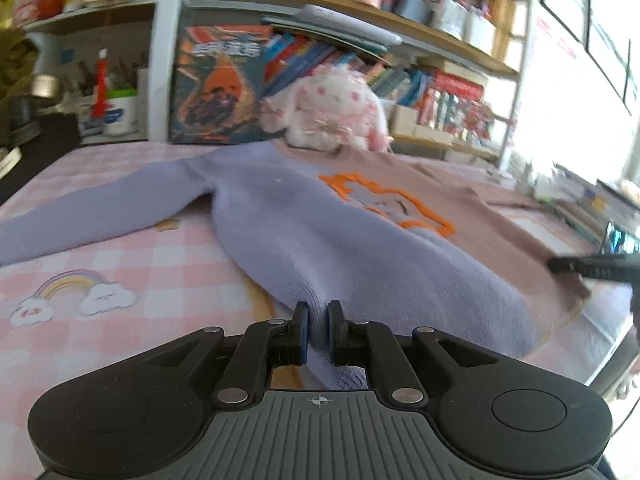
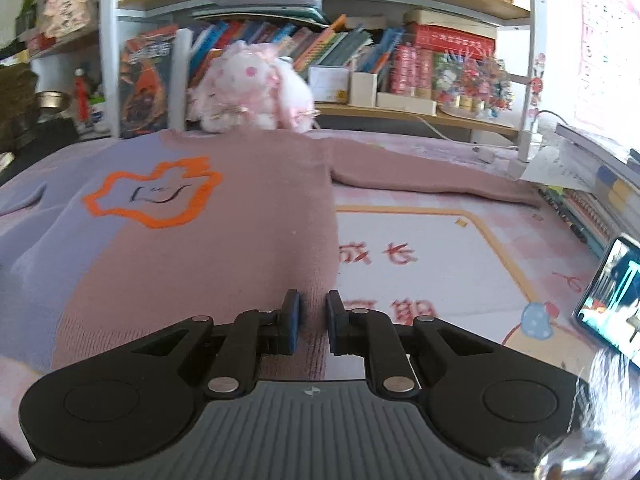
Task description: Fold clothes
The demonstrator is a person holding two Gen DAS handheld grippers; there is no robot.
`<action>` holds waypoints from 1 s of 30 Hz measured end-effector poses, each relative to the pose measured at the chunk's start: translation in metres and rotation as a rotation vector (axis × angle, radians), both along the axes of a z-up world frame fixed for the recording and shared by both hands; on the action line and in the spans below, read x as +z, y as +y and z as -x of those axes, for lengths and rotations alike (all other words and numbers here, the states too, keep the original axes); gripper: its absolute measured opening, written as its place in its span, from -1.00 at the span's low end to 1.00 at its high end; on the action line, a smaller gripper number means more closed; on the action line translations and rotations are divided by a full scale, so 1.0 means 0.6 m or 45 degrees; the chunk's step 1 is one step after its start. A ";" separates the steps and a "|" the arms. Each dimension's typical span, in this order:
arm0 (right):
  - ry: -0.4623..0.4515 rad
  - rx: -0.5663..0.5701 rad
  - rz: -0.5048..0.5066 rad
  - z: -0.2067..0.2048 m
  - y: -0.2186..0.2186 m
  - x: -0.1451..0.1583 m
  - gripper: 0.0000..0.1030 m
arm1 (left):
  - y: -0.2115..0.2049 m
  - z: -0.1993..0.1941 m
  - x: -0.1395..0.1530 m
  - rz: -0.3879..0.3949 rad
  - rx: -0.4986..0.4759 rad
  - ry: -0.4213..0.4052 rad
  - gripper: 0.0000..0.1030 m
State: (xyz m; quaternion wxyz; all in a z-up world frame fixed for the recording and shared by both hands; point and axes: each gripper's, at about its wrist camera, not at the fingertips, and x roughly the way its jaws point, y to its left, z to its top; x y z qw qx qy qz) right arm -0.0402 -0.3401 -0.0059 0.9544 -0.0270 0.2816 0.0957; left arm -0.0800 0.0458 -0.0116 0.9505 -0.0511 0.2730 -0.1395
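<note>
sweater (image 2: 224, 216) spread flat on table (image 2: 440, 240), sleeves out, unfolded | left gripper (image 1: 318, 330) pinching near-left hem | right gripper (image 2: 312, 320) pinching near-right hem | all folds remain

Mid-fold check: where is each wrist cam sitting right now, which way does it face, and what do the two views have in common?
Left wrist: low over the hem, facing the shelves; left gripper pinches the sweater's lilac half; right gripper tip at the edge.
Right wrist: low at the hem, facing the shelves; right gripper on the pink half; phone at right.
Shared: sweater, orange motif, plush toy, bookshelf.
</note>
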 end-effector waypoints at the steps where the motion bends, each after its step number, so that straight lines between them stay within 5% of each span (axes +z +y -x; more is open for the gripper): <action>1: -0.002 0.002 -0.015 0.005 0.000 -0.001 -0.75 | 0.006 0.002 0.002 0.015 0.011 -0.002 -0.84; 10: 0.008 0.000 -0.106 0.028 0.008 -0.003 -0.74 | 0.017 -0.003 -0.006 0.005 0.062 0.000 -0.84; 24: -0.026 -0.028 -0.080 0.041 0.017 -0.008 -0.65 | 0.000 0.026 -0.012 -0.108 0.072 -0.050 -0.67; 27: -0.027 -0.033 -0.075 0.047 0.019 -0.007 -0.29 | -0.003 0.041 -0.008 -0.140 0.069 -0.081 -0.57; 30: -0.046 -0.024 -0.068 0.060 0.024 -0.004 -0.17 | -0.003 0.054 -0.005 -0.166 0.072 -0.104 -0.45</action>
